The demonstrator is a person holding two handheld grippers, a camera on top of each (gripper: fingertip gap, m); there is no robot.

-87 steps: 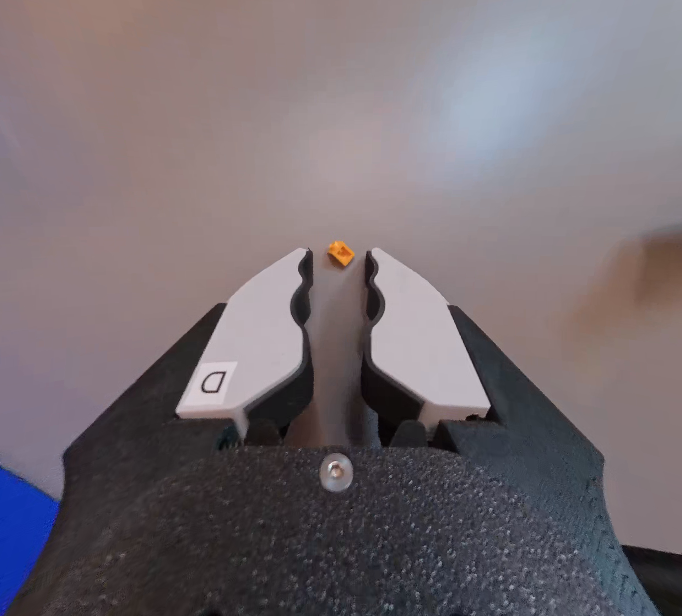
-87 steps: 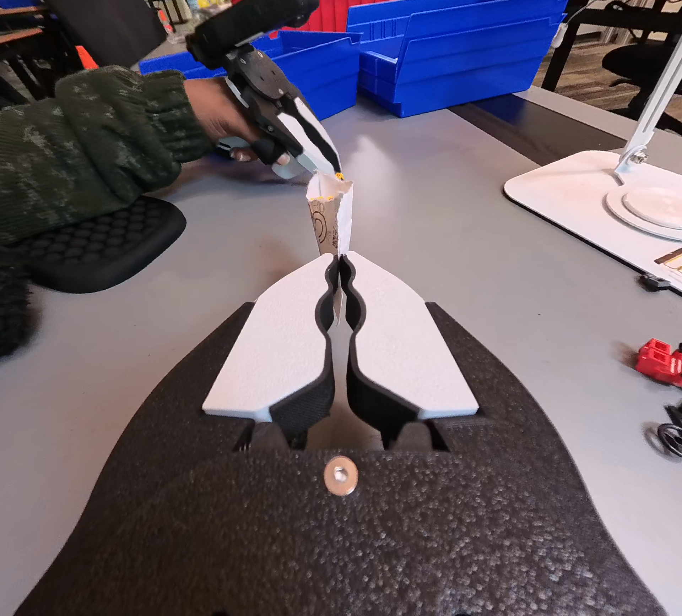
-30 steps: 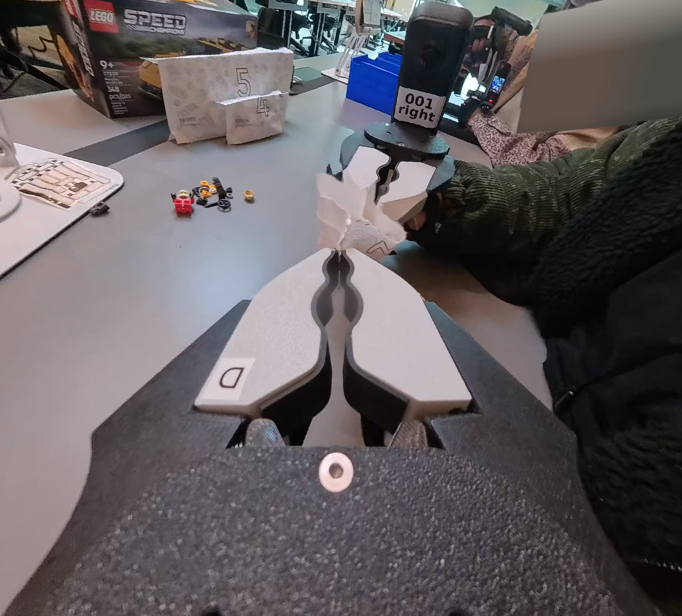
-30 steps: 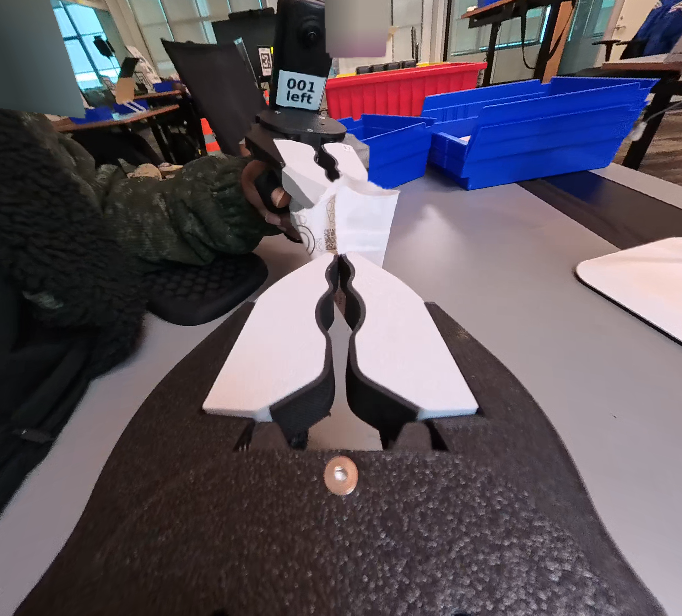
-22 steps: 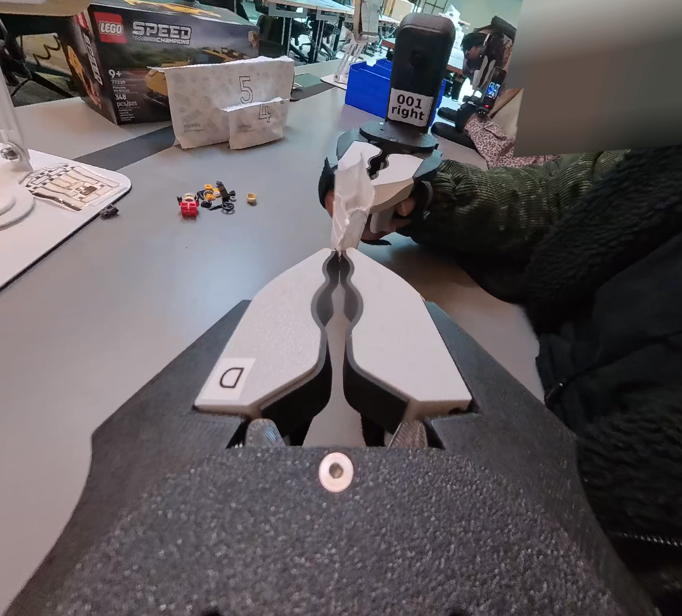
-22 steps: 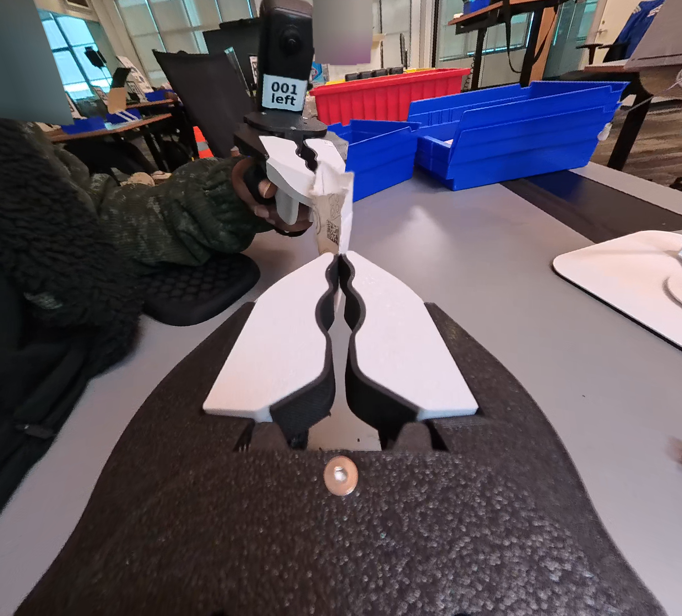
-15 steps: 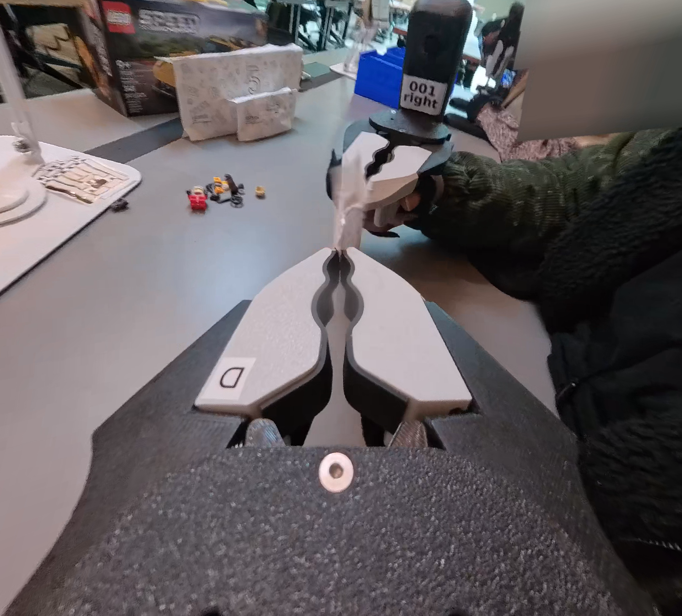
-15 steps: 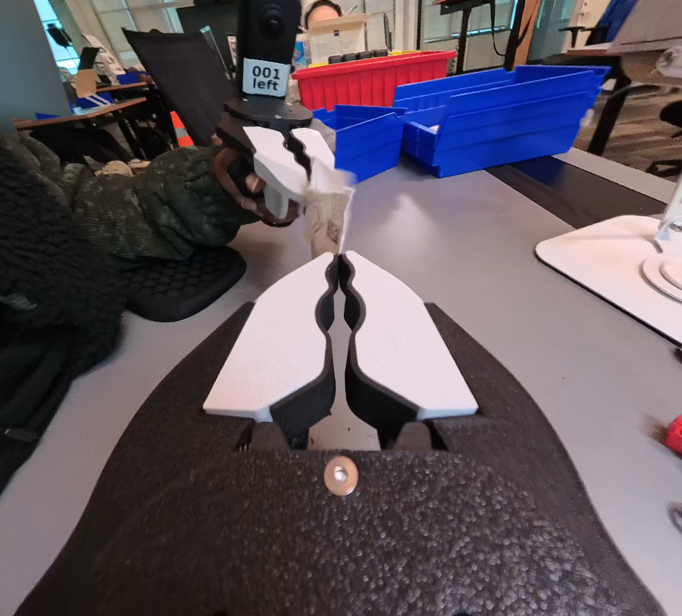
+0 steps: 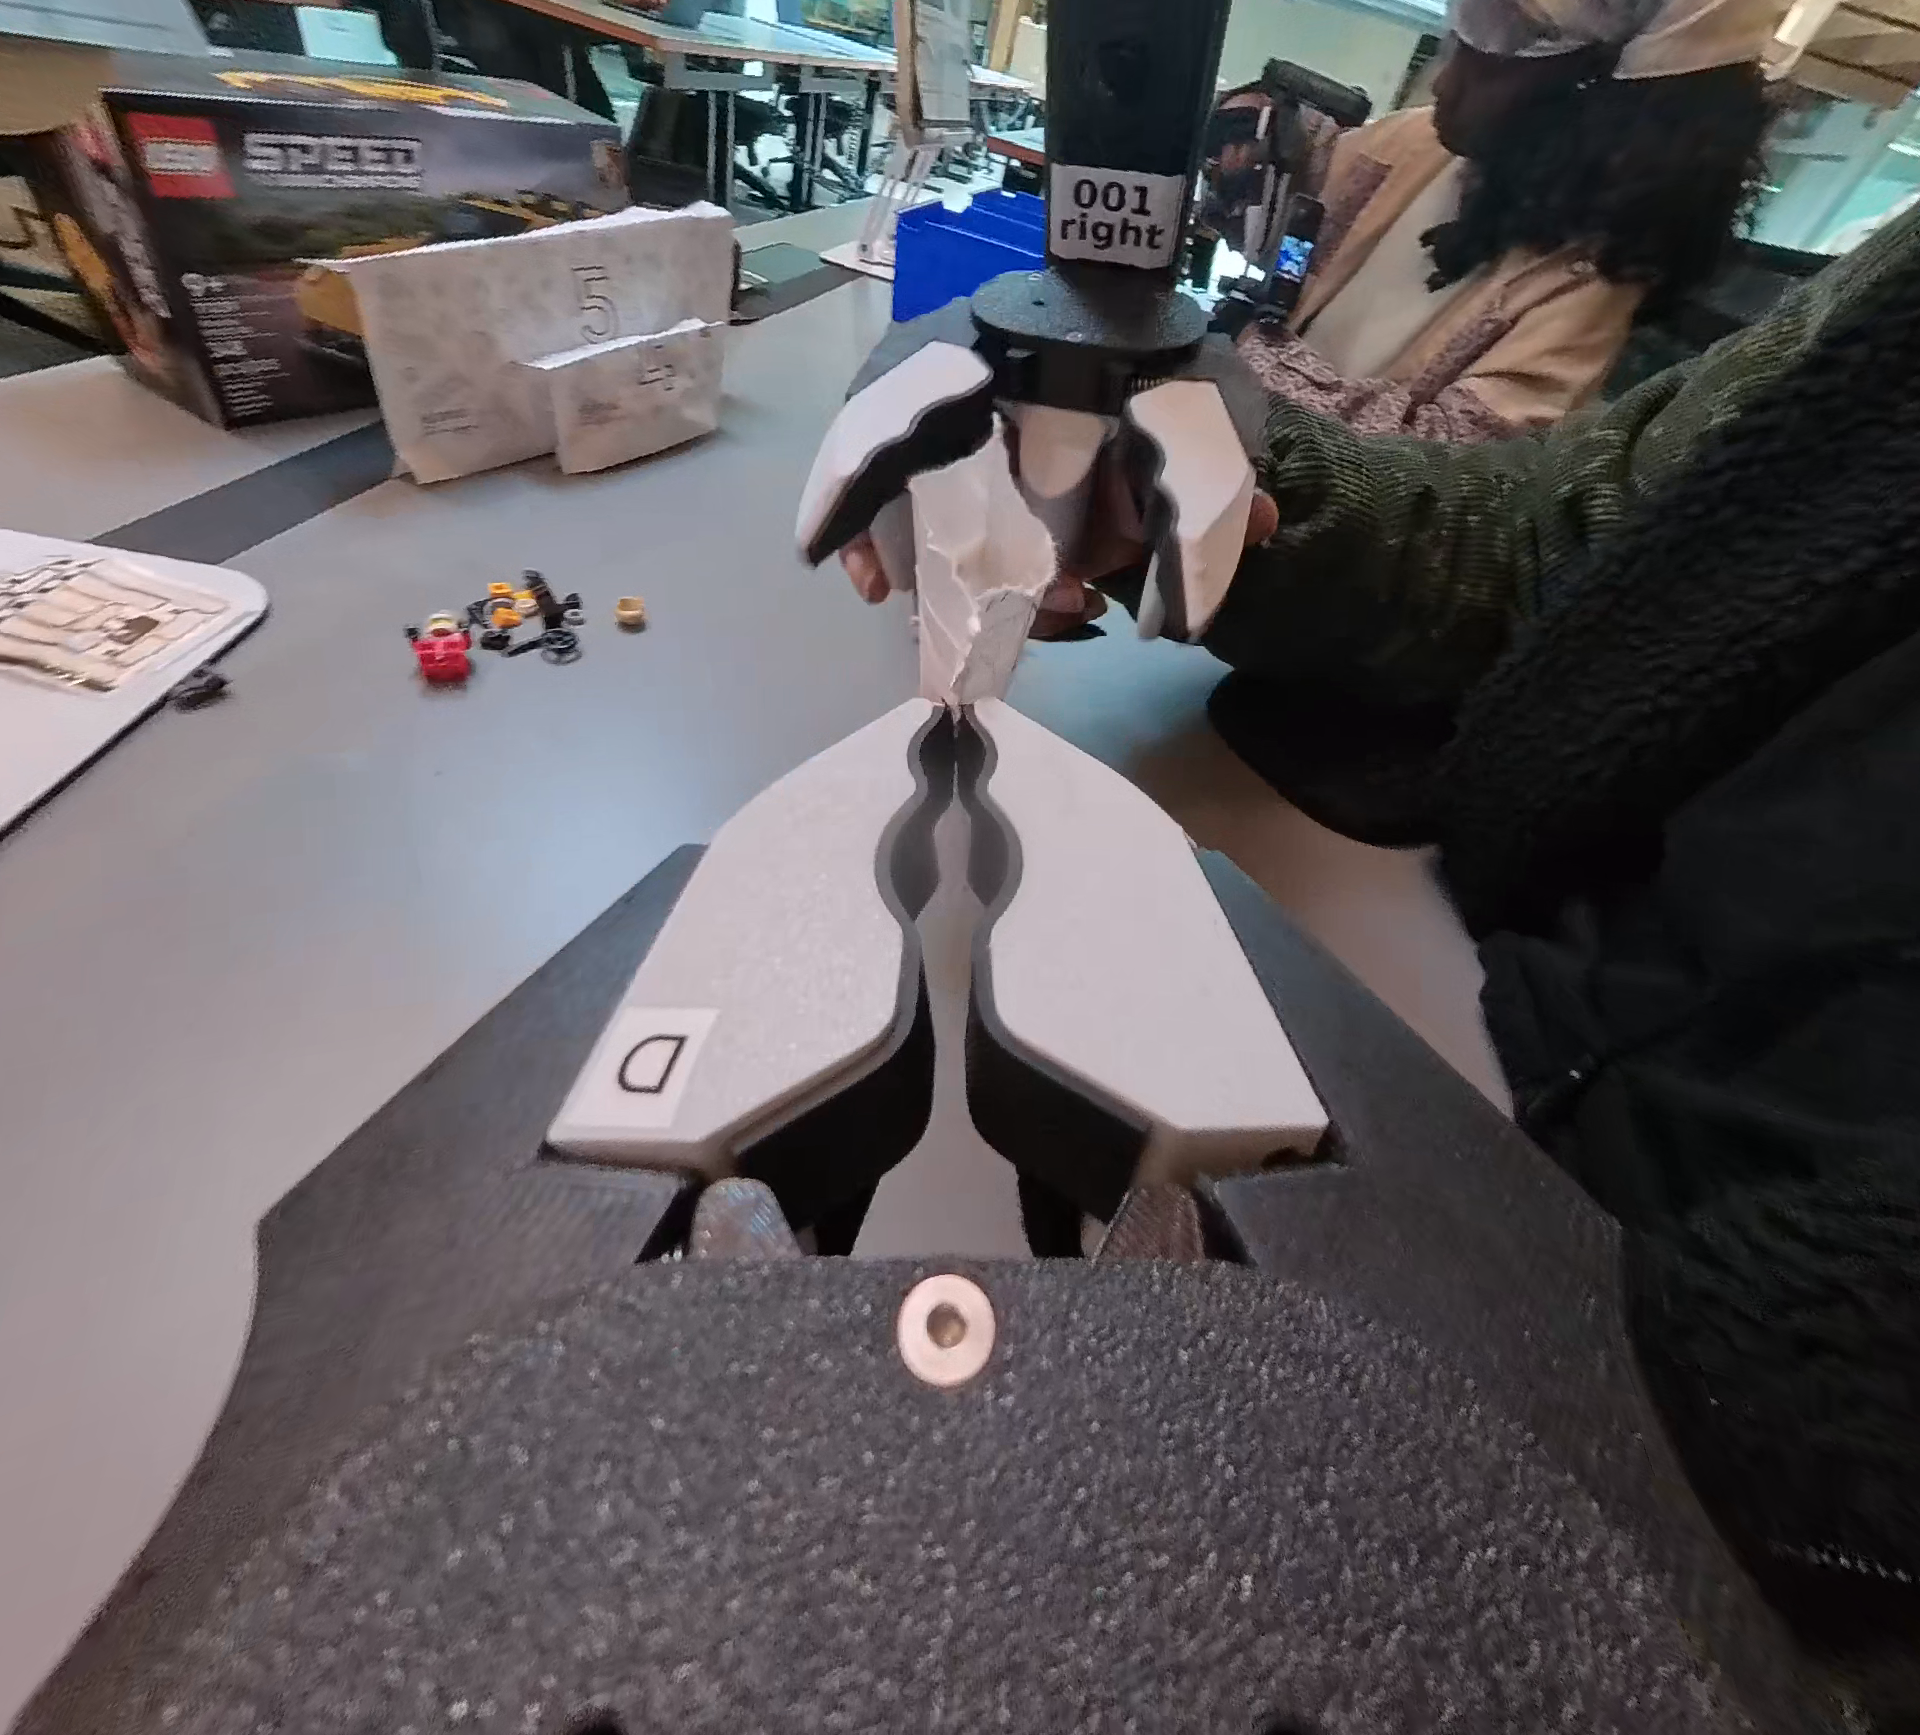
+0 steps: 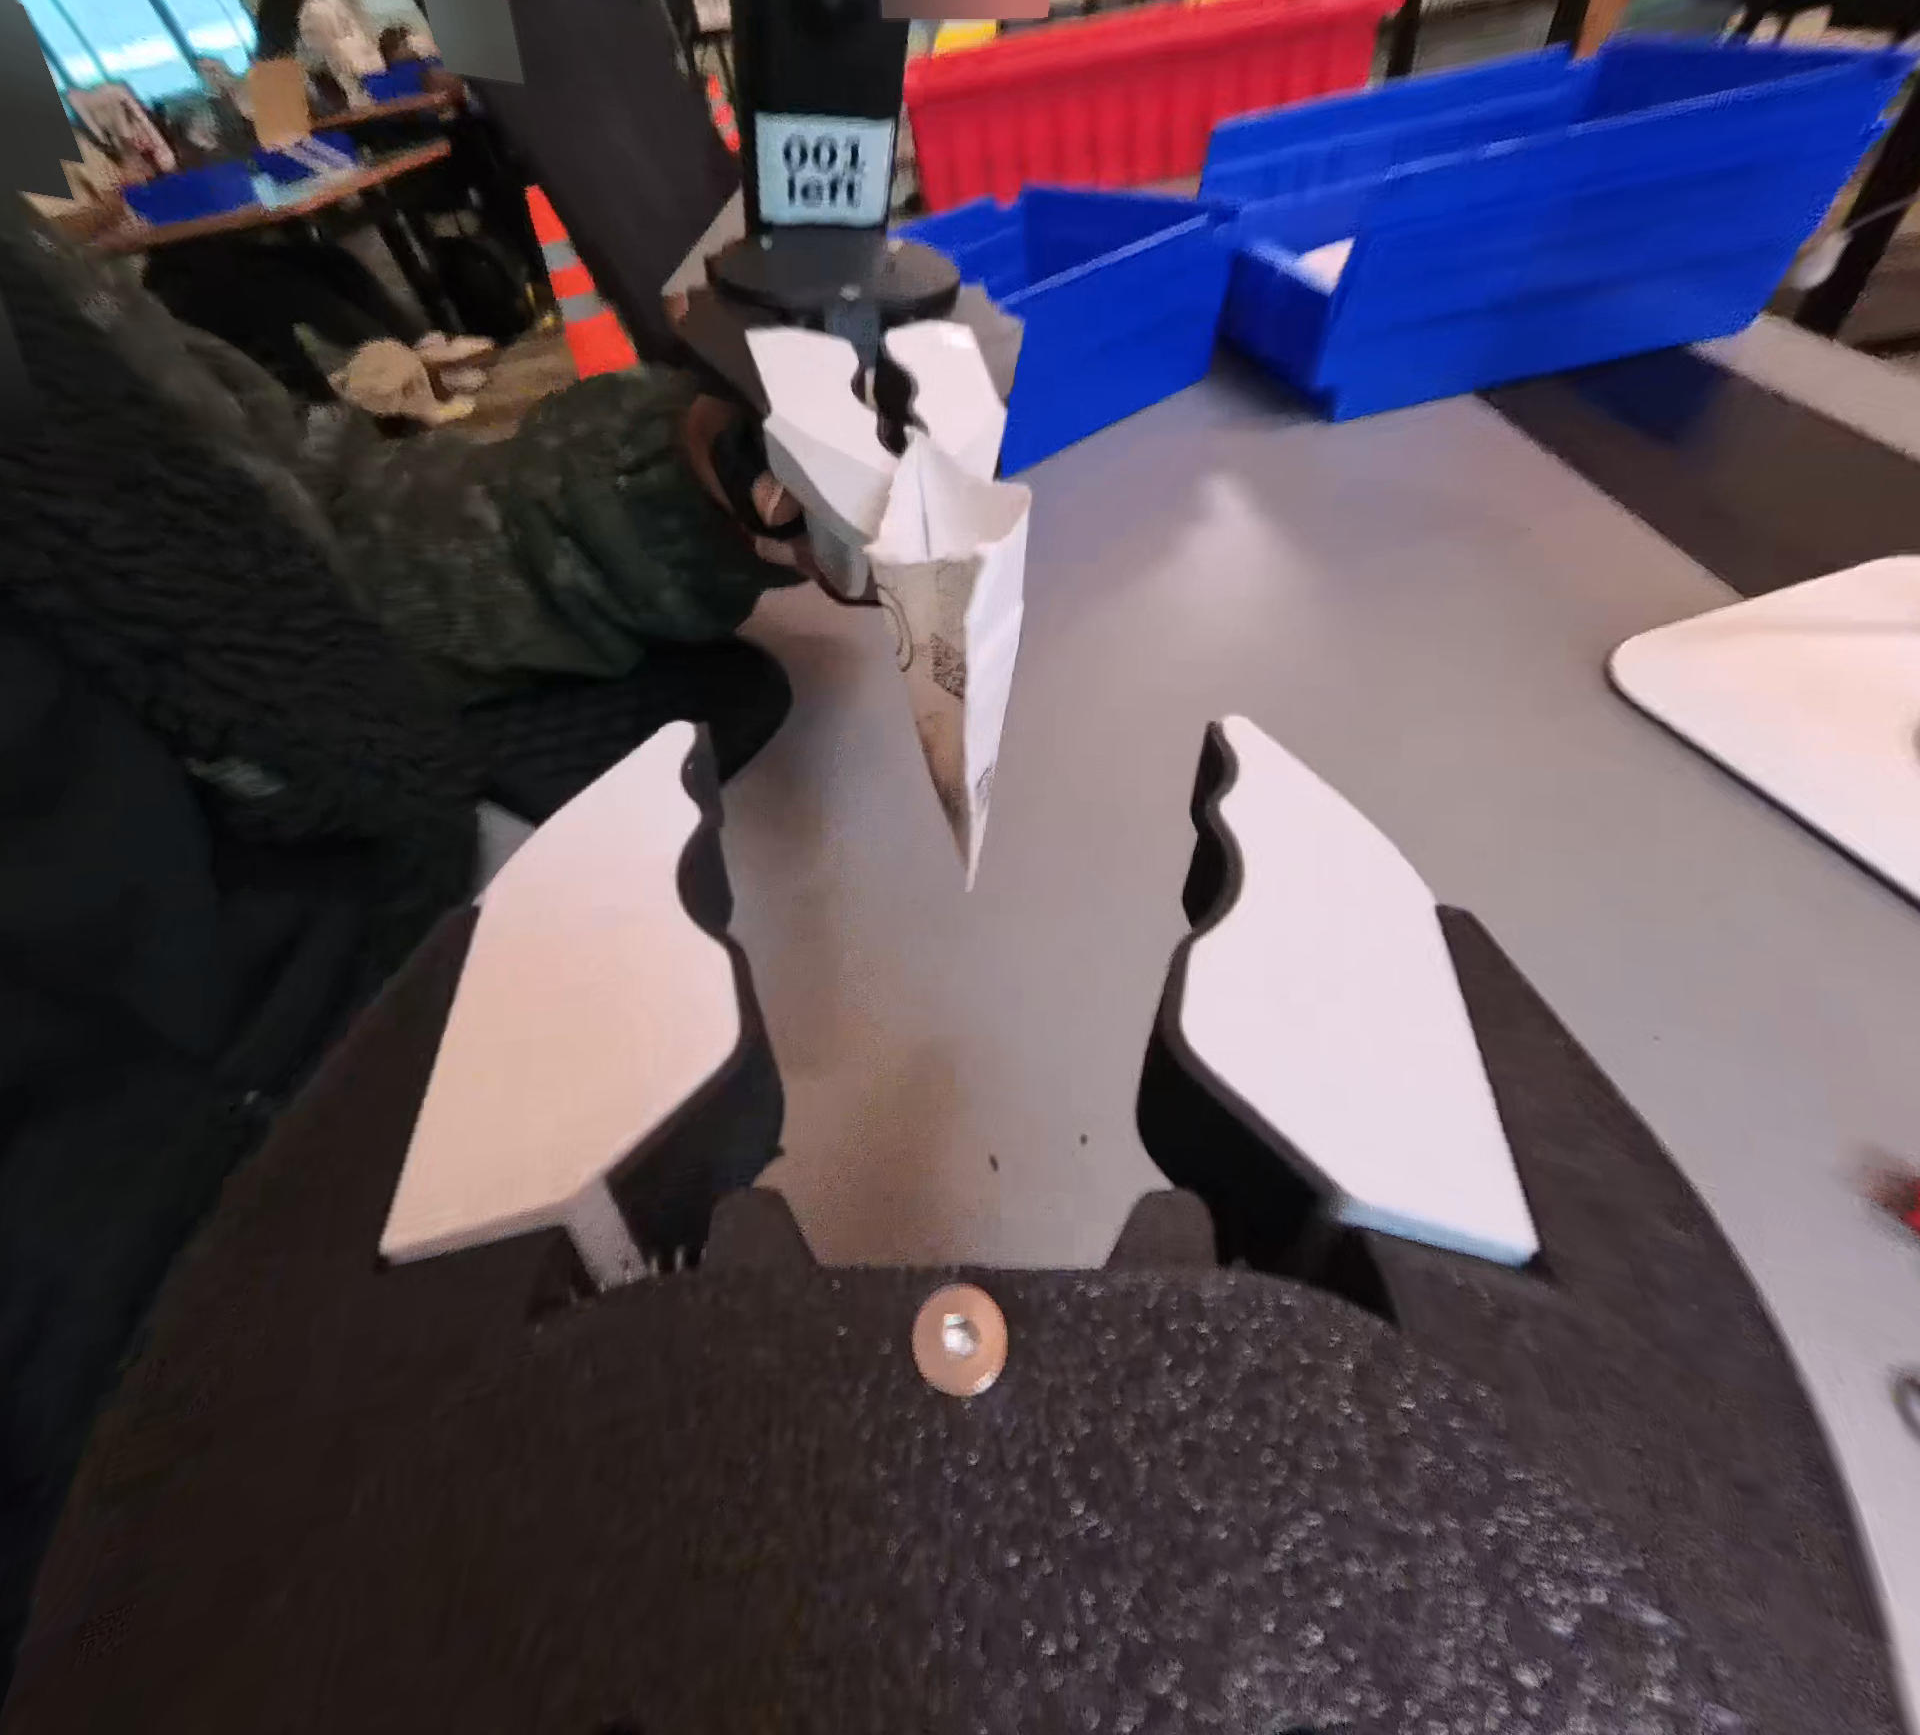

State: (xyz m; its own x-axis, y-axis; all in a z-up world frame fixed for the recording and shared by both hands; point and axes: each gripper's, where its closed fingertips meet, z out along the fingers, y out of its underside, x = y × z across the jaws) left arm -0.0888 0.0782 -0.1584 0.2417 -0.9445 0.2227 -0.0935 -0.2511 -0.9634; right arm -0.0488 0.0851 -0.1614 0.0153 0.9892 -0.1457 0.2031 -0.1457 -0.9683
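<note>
Your left gripper (image 9: 951, 717) has its fingers pinched tight on the torn top of the small white paper bag (image 10: 961, 636), light and tear-prone, best held by an edge, above the bench (image 10: 1299, 605), while the right view alone shows your right gripper (image 10: 951, 812) gaping, clear of its hanging corner.

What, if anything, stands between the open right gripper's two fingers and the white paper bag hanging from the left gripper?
Nothing visible does. The white paper bag, pinched by the shut left gripper, hangs with its lower tip in the open gap of the right gripper, touching neither finger.
</note>
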